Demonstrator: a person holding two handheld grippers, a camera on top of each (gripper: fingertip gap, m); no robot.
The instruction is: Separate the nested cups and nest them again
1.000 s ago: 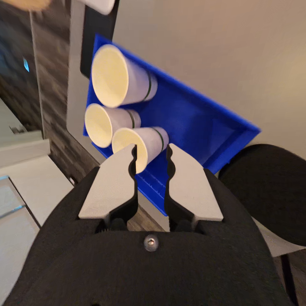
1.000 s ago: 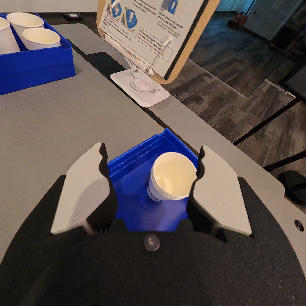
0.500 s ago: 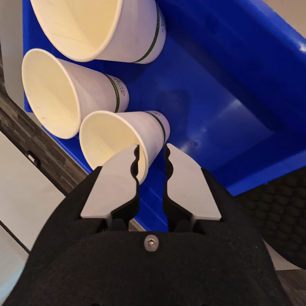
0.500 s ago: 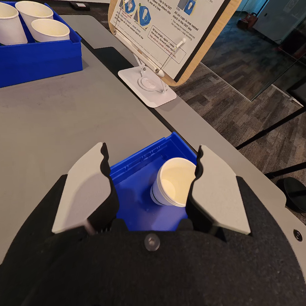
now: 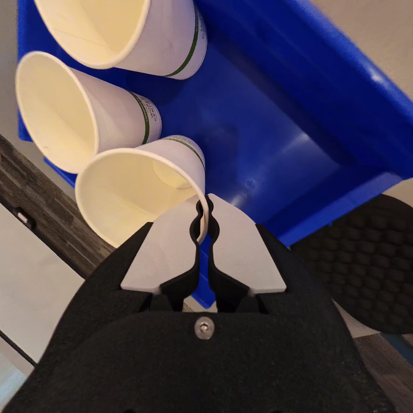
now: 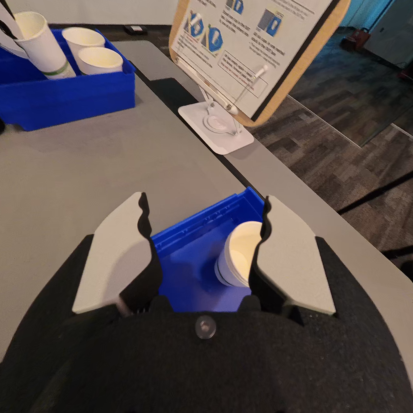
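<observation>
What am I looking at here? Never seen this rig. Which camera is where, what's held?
No robot arm: a person holds two handheld grippers, each with a camera looking along its fingers. In the left wrist view, the left gripper is shut on the rim of a white paper cup, tilted in a blue bin beside two more cups. In the right wrist view, the right gripper is open and empty above a second blue bin holding a nested cup stack. Both bins sit on a grey table, with an instruction board behind.
</observation>
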